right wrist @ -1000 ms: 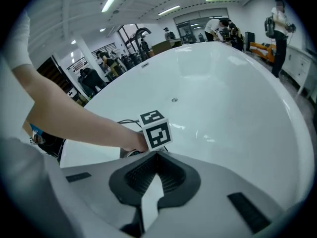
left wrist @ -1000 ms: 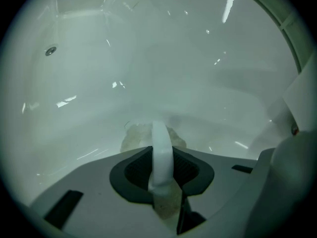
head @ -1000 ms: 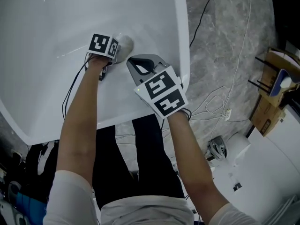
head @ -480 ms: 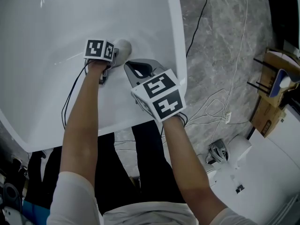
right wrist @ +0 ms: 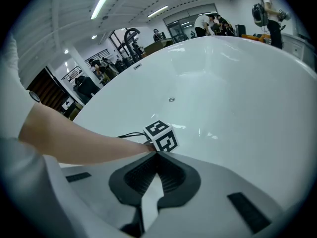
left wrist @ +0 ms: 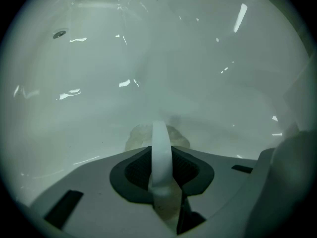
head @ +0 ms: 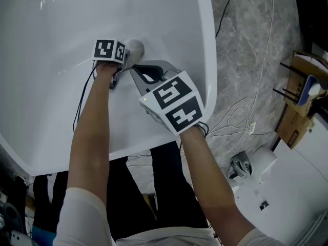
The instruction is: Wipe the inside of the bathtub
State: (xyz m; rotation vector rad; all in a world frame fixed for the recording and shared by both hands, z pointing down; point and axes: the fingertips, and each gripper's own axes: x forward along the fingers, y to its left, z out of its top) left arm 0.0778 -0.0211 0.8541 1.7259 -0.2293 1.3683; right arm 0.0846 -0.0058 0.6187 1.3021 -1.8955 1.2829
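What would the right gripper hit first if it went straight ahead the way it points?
Likely the left gripper; its marker cube sits just beyond the right gripper tips, depth unclear.

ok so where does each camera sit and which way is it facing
Head view: on the person's head, facing steeply down into the bathtub; shows left forearm, right forearm, left tongs, right tongs.
Left gripper view: on the left tongs, facing along them at the bathtub's inner wall; tongs shut on a cloth.
Right gripper view: on the right tongs, shut and empty, facing across the bathtub; shows the left forearm.
Shared: head and right gripper views both show the left tongs' marker cube.
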